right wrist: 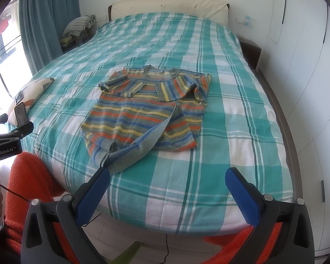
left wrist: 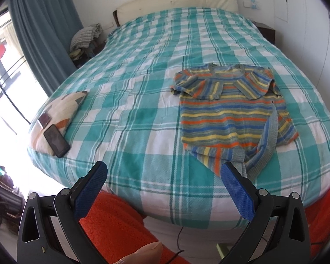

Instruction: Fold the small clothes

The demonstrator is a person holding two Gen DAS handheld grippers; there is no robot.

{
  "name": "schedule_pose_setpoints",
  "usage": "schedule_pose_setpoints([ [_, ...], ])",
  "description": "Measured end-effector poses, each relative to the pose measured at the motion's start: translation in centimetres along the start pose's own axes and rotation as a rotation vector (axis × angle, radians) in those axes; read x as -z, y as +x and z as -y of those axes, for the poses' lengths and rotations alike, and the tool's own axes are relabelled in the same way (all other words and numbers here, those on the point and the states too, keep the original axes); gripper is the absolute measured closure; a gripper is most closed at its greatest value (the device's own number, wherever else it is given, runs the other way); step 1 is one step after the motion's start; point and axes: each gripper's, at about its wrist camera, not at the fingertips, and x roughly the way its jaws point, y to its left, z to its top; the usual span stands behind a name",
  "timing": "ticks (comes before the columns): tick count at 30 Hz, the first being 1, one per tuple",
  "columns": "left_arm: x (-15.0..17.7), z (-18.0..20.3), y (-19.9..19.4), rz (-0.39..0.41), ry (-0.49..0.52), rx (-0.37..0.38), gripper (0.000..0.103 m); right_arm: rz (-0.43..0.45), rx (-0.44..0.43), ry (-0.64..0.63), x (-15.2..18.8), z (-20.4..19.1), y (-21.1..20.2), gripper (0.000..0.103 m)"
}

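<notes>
Blue pads: we see both pairs spread wide with nothing between them.
Left gripper (left wrist: 162, 173): it sits at the bottom of its own view, jaws apart, above the near edge of the bed; its right finger overlaps the lowest bit of cloth in the picture, but we cannot tell whether it touches.
Right gripper (right wrist: 167, 177): jaws apart at the bottom of its view, the left finger tip close by the turned hem, contact unclear.
Striped top (left wrist: 231, 107): it lies flat on the checked bedcover (left wrist: 143, 88), right of centre in the left view and centre in the right view, neckline toward the headboard.
Sleeves: both short sleeves are laid inward across the chest.
Hem: the grey ribbed hem (right wrist: 140, 145) is flipped up along one lower corner, running diagonally across the stripes toward the middle, so the bottom edge is untidy.
Step in hand: we judge the sleeve folds done and the lengthwise fold of the body about to begin.
Next move: we think each gripper needs to come down on a lower corner, close on it, smooth the flipped hem, then carry the bottom edge up to the neckline.
Further out: a phone (left wrist: 56, 140) rests on a patterned cushion (left wrist: 61, 107) at the left, well apart from the top.
</notes>
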Motion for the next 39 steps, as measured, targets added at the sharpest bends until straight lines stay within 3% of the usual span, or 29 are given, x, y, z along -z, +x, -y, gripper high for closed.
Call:
schedule_pose_setpoints([
  [4, 0.5, -0.2, 1.4, -0.1, -0.029, 0.073, 0.0, -0.006, 0.0, -0.003, 0.2, -0.3, 0.2, 0.0],
  [15, 1.6, 0.2, 1.9, -0.114, 0.007, 0.066, 0.0, -0.01, 0.002, -0.002, 0.2, -0.2, 0.5, 0.0],
  [20, 1.9, -0.8, 2.8, -0.116, 0.008, 0.074, 0.0, 0.026, -0.03, 0.006, -0.8, 1.3, 1.7, 0.0],
  [24, 2.4, -1.9, 3.9, -0.139, -0.028, 0.093, 0.0, 0.006, -0.028, 0.093, -3.3, 5.1, 5.3, 0.0],
  [29, 2.8, -2.4, 4.2, -0.147, -0.068, 0.14, 0.0, -0.065, -0.238, 0.222, -7.5, 6.1, 12.5, 0.0],
  [32, 3.1, -1.9, 4.1, -0.157, -0.062, 0.151, 0.0, -0.163, -0.273, 0.285, -9.5, 5.7, 19.1, 0.003],
  [35, 3.3, -1.8, 3.5, -0.145, -0.057, 0.153, 0.0, -0.283, -0.297, 0.361, -10.1, 5.7, 25.0, 0.026],
  [37, 3.6, -2.1, 3.5, -0.143, -0.066, 0.151, 0.001, -0.344, -0.297, 0.371, -9.7, 5.3, 27.7, 0.061],
  [38, 3.8, -2.4, 3.6, -0.148, -0.072, 0.151, 0.001, -0.356, -0.284, 0.357, -9.5, 5.0, 28.3, 0.072],
  [39, 4.0, -2.6, 3.8, -0.154, -0.081, 0.151, 0.001, -0.348, -0.255, 0.337, -9.3, 4.8, 28.1, 0.093],
])
